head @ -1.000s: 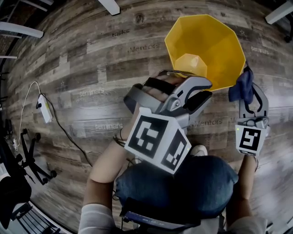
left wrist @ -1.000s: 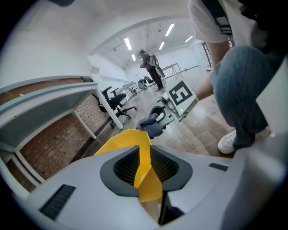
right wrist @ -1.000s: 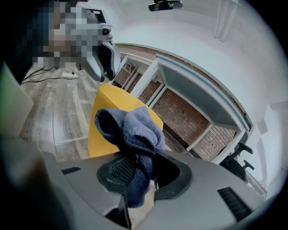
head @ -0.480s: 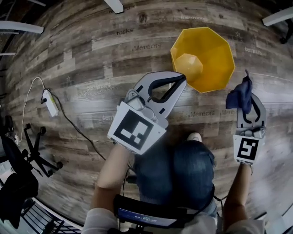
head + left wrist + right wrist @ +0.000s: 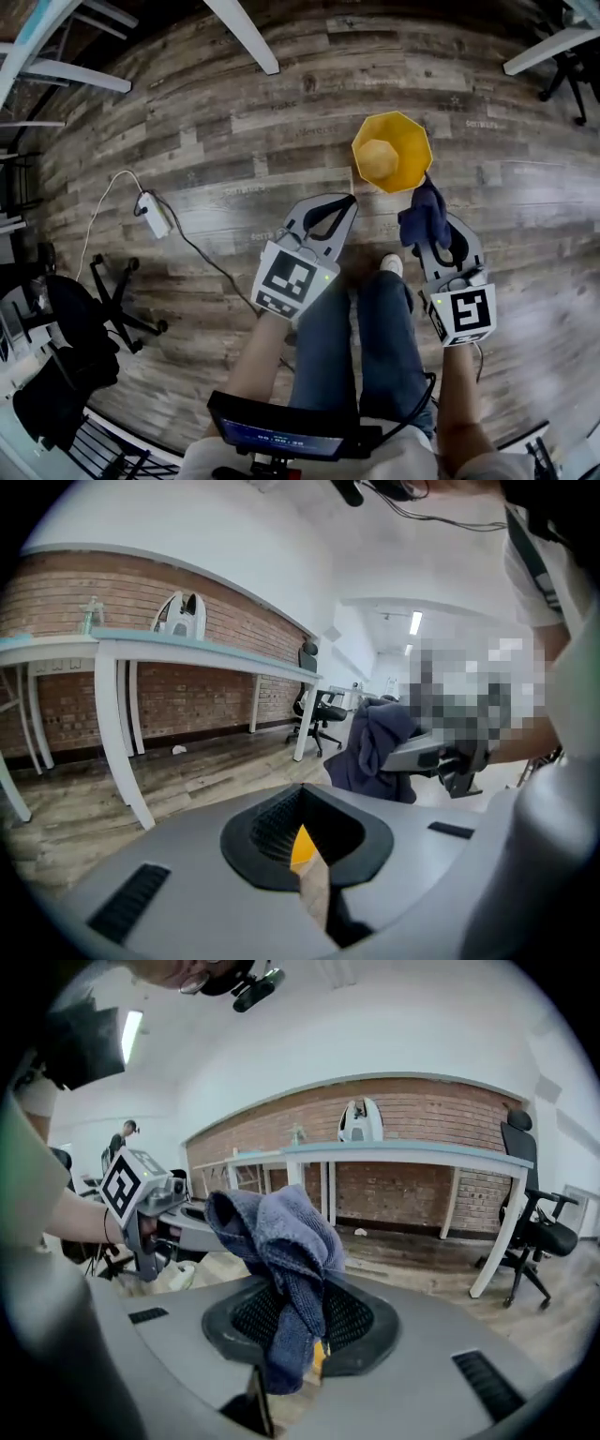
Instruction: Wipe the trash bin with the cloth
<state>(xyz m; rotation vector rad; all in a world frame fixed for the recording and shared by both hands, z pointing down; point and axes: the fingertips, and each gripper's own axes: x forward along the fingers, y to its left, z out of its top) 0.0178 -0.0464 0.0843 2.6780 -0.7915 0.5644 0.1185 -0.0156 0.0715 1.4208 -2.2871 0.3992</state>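
Wood-plank floor [image 5: 216,141] fills the head view, with white desk legs [image 5: 246,33] along the far edge and a brick wall behind the tabletops in the two gripper views. The yellow trash bin [image 5: 392,152] stands upright on the floor with its mouth open to the camera. It lies beyond the tips of both sets of jaws, touching neither, and sits closer to the right pair than to the left.

The dark blue cloth [image 5: 424,216] is bunched in the right gripper [image 5: 433,228]. Its jaws are clenched on the cloth's lower fold, and the rest of it mushrooms up above them. The left gripper [image 5: 350,200] has its jaws pressed together with nothing between them; only a sliver of yellow bin shows through the gap behind its pads.

Both forearms reach forward from the body, one outside each jeans-clad leg [image 5: 361,347], and the grippers slant down and angle in toward each other. A pale shoe [image 5: 394,265] shows between them.

A second ago the left jaws stood apart right at the bin's rim, and the cloth hung against the rim's other side. Since then the bin has shrunk in the head view and drawn clear of both grippers, and more floor has come into view.

Off to the left of the left jaws lie a white power strip [image 5: 155,214] on its cable and a black chair base [image 5: 117,300].
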